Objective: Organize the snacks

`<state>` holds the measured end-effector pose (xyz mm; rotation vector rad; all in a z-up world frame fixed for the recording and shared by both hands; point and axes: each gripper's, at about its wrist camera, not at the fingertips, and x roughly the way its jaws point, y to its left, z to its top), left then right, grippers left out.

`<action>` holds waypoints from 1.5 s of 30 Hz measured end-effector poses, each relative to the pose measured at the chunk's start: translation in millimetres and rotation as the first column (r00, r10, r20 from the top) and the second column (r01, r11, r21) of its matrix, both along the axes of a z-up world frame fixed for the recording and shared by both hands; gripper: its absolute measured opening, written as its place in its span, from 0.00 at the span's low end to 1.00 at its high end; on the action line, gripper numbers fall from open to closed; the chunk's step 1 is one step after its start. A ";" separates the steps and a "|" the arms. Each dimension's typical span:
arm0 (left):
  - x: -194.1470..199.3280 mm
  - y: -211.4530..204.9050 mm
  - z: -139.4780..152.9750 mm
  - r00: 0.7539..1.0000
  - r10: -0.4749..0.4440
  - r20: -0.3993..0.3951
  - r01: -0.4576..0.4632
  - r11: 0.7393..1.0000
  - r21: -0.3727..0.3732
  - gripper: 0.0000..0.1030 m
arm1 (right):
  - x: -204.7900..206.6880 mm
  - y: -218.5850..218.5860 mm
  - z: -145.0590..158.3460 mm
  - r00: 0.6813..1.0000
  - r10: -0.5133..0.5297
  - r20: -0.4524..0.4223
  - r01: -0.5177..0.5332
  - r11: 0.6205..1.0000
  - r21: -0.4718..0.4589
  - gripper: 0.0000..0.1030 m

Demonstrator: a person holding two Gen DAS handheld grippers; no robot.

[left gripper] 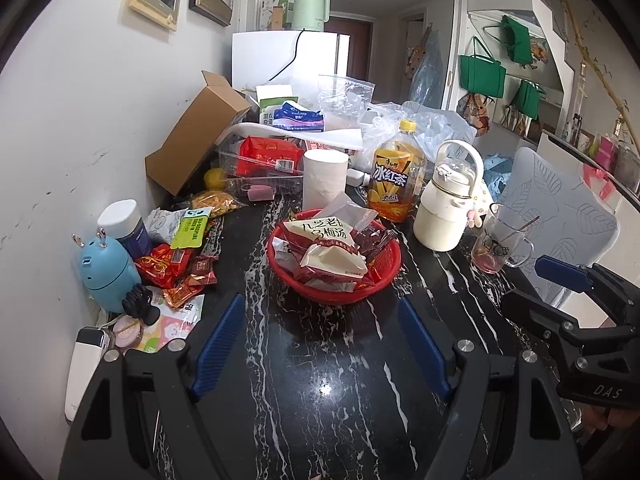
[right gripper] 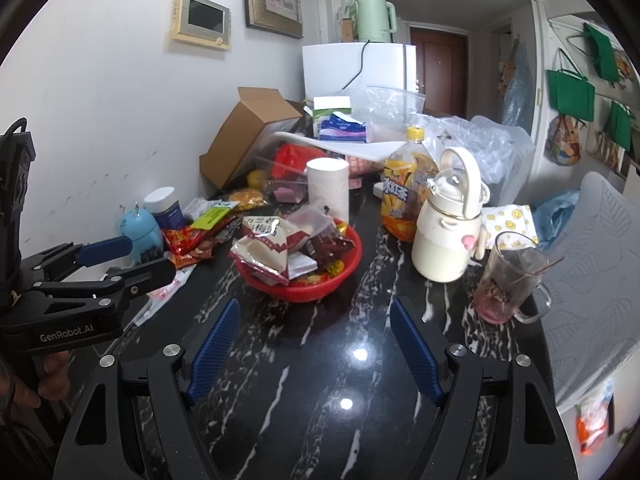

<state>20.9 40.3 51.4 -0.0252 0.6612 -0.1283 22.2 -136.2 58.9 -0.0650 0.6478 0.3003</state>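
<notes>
A red basket (left gripper: 340, 298) (right gripper: 316, 290) stands mid-table, piled with white and dark red snack packets (left gripper: 326, 258) (right gripper: 264, 250). Loose red snack wrappers (left gripper: 166, 266) (right gripper: 182, 240) and a green packet (left gripper: 192, 229) lie on the black marble table, left of the basket. My left gripper (left gripper: 320, 300) hovers just in front of the basket, open, nothing between its blue pads; the right wrist view shows it at the left edge (right gripper: 151, 254). My right gripper (right gripper: 316, 304) is also open and empty in front of the basket, and appears at the right in the left wrist view (left gripper: 536, 288).
Behind the basket stand a paper roll (left gripper: 324, 178), an iced tea bottle (left gripper: 396, 172), a white flask (left gripper: 448, 208) and a glass mug (left gripper: 500, 240). A blue figurine (left gripper: 106, 272), a jar (left gripper: 124, 224), a cardboard box (left gripper: 192, 140) and a clear container (left gripper: 260, 168) line the wall side.
</notes>
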 end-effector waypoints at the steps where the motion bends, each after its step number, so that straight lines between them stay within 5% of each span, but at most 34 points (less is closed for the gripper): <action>1: 0.5 0.0 -0.1 1.000 -0.001 -0.001 0.001 1.000 -0.002 0.76 | -0.1 -0.5 -0.3 1.000 -0.002 0.000 0.002 1.000 0.001 0.76; 45: 9.4 -15.8 -9.9 0.999 -0.011 -0.036 0.014 0.996 0.087 0.76 | 10.0 -12.9 -13.8 0.999 -0.049 -0.023 0.048 0.998 -0.047 0.76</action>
